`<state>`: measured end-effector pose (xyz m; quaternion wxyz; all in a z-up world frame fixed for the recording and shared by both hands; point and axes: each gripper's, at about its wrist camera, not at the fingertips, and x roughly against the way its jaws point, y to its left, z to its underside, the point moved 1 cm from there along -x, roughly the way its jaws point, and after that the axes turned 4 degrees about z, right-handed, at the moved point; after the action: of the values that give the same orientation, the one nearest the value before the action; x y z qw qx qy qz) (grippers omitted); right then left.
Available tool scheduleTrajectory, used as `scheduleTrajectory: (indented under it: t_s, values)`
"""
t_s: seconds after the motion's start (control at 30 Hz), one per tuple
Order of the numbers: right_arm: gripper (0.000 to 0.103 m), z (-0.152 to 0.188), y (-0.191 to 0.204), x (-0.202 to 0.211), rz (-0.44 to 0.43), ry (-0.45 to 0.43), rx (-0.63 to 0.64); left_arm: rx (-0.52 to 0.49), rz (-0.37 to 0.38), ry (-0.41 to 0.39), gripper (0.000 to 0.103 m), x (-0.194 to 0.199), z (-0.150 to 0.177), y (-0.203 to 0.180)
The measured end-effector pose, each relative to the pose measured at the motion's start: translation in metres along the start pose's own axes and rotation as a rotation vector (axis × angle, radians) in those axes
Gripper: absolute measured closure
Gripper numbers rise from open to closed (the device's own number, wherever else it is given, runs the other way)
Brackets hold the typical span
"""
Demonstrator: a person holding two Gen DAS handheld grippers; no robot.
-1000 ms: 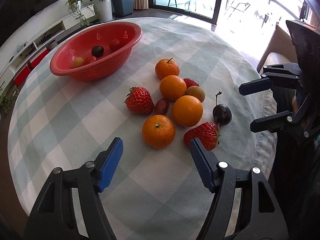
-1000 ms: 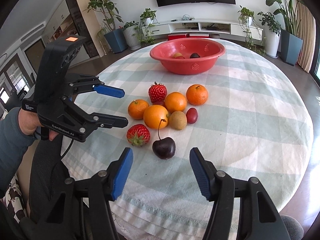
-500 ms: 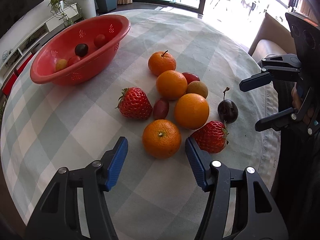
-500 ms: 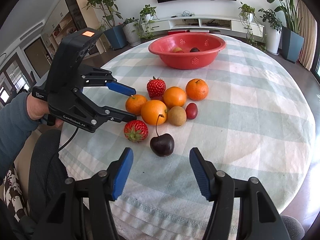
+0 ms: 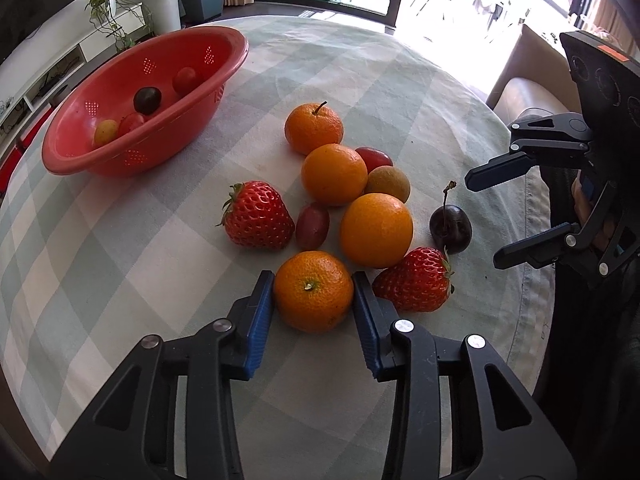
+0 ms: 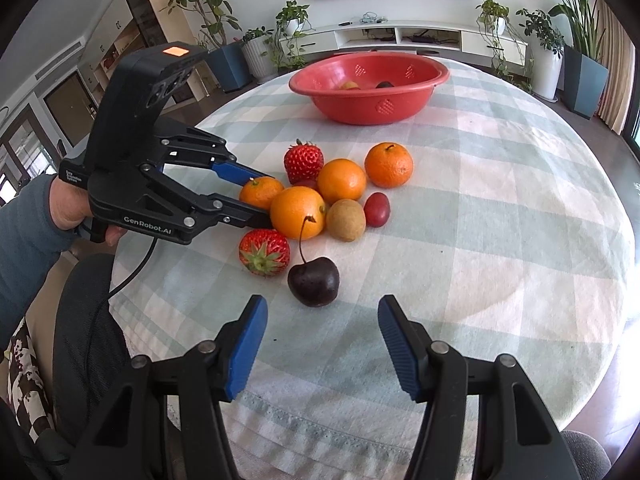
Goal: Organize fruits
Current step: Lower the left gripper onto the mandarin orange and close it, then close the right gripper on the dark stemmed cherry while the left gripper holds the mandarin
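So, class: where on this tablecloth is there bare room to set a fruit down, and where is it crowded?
Bare cloth lies between the red bowl and the strawberry, and right of the fruit in the right wrist view. It is crowded in the fruit cluster, where the left gripper grips a tangerine.

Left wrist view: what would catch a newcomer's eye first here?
Most striking is the tangerine between the left gripper's blue pads, both touching it, at the near edge of a tight fruit cluster. Behind it to the left stands the red basket, holding a few small fruits. The right gripper hangs open just short of the dark cherry.
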<state>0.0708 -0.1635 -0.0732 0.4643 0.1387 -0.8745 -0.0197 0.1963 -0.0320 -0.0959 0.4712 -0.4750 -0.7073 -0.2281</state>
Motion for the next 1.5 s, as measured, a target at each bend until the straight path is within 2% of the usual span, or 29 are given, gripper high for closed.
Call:
scheduleTrajectory:
  t_s: [0.13, 0.3, 0.53, 0.8, 0.93, 1.1, 1.3, 1.5]
  values:
    - [0.041, 0.000, 0.000, 0.000, 0.000, -0.003, 0.001, -0.007, -0.017, 0.004, 0.067, 0.000, 0.001, -0.003]
    - [0.041, -0.003, -0.001, 0.000, 0.007, -0.007, 0.006, 0.039, -0.014, -0.026, 0.067, 0.006, 0.009, -0.002]
    - [0.044, -0.014, 0.001, -0.012, 0.014, 0.009, 0.034, 0.145, -0.032, -0.104, 0.067, 0.029, 0.028, -0.001]
    - [0.049, -0.017, 0.006, -0.027, 0.027, 0.052, 0.099, 0.209, -0.072, -0.180, 0.067, 0.059, 0.045, -0.016]
    - [0.051, -0.019, 0.007, -0.028, 0.026, 0.058, 0.118, 0.219, -0.069, -0.191, 0.067, 0.062, 0.048, -0.021]
    - [0.062, -0.019, 0.011, -0.029, 0.034, 0.066, 0.161, 0.236, -0.072, -0.195, 0.067, 0.060, 0.050, -0.021]
    - [0.070, -0.018, 0.017, -0.030, 0.039, 0.064, 0.192, 0.240, -0.071, -0.198, 0.067, 0.059, 0.050, -0.021]
    - [0.070, -0.018, 0.018, -0.030, 0.038, 0.064, 0.189, 0.245, -0.074, -0.209, 0.067, 0.061, 0.048, -0.021]
